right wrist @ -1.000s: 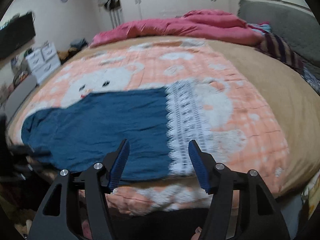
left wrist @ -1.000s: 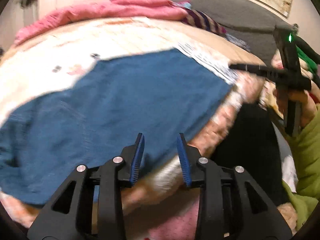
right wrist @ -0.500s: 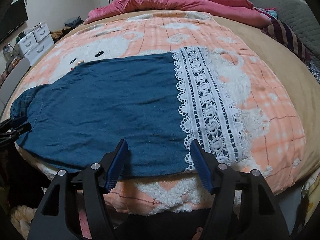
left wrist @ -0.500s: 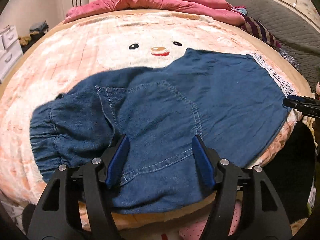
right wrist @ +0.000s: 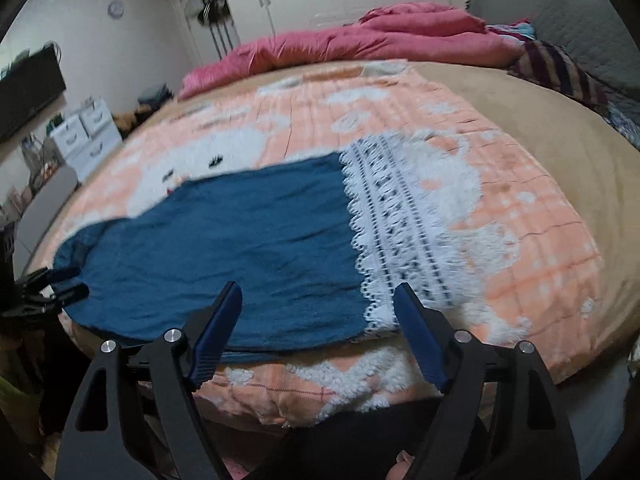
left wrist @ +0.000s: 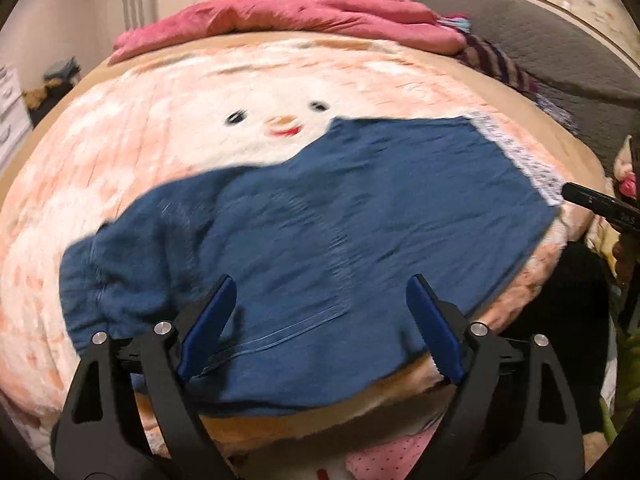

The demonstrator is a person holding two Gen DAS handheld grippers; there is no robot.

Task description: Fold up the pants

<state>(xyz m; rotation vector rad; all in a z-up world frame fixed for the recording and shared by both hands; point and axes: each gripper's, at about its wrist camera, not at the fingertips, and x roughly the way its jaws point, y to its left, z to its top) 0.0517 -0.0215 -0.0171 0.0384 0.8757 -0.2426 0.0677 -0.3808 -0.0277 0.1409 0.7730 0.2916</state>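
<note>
the wide bed with its peach-and-white plush cartoon blanket [right wrist: 532, 216] carried the work; a crumpled pink quilt [right wrist: 360, 46] lay along its far side. the blue denim pants with a white lace hem [right wrist: 240, 240] lay flat across the near part of the blanket, waistband toward the left gripper, lace toward the right, near edge close to the mattress edge. the left gripper [left wrist: 320, 328], jaws wide and empty, hovered over the seat area near a stitched pocket seam [left wrist: 280, 336]. the right gripper [right wrist: 318, 330], likewise wide and empty, hovered over the near edge beside the lace. likely risks: a pinch that caught the plush pile together with the denim, a grasp of one layer only, uneven lifts skewing the fold, or the cloth sliding off the near edge.
</note>
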